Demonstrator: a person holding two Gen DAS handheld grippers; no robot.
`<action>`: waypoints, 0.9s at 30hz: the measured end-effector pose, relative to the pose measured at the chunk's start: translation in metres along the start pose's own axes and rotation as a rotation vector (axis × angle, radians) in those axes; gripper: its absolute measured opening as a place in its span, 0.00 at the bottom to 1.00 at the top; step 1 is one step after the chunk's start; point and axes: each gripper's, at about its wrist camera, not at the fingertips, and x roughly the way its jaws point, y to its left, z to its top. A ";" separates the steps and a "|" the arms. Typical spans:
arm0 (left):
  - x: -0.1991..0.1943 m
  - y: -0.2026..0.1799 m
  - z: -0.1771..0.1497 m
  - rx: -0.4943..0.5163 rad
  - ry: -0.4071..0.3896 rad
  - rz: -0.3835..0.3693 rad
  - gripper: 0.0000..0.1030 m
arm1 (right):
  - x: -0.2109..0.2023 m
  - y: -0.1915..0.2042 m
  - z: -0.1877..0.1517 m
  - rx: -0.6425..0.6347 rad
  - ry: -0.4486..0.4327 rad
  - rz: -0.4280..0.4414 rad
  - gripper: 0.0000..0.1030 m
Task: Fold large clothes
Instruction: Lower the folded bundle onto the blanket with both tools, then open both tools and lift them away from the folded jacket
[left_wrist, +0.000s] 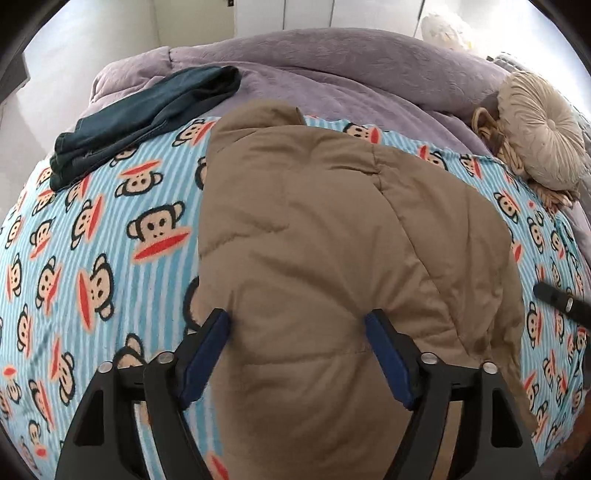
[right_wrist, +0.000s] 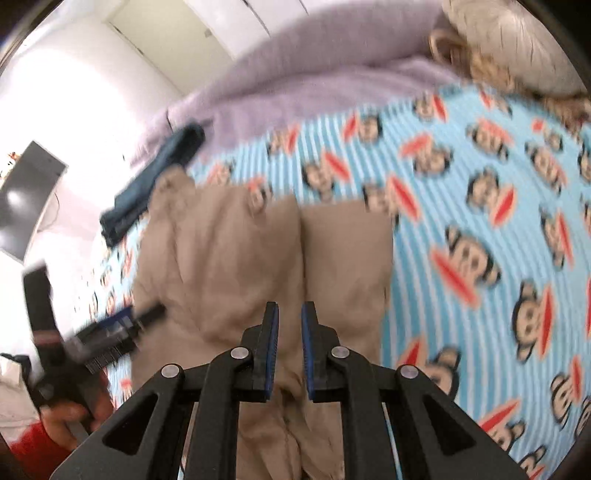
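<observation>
Item: tan padded jacket (left_wrist: 332, 240), lying folded lengthwise on your bed's monkey-print blanket (left_wrist: 92, 229), with folded dark teal trousers (left_wrist: 147, 110) beside it and a round beige cushion (left_wrist: 543, 129) near the lilac duvet (left_wrist: 332, 62). Your left claw (left_wrist: 297, 321) stands wide apart above the jacket, gripping nothing. Your right claw (right_wrist: 290, 314) is nearly together over the fabric; nothing visibly sits between its pads.

Open blanket (left_wrist: 92, 236) lies left of the left gripper (left_wrist: 297, 325). The tan coat (left_wrist: 332, 240) fills the middle ahead; dark jeans (left_wrist: 147, 114) block the far left.
</observation>
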 end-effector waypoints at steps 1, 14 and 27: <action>0.002 -0.001 0.001 -0.003 0.006 -0.001 0.80 | 0.003 0.005 0.009 -0.012 0.000 0.005 0.12; 0.003 0.002 0.003 -0.016 0.033 -0.009 0.80 | 0.072 -0.007 0.018 0.027 0.211 -0.100 0.12; -0.025 0.000 -0.005 -0.034 0.061 -0.019 0.80 | 0.000 -0.011 -0.032 0.060 0.248 -0.107 0.15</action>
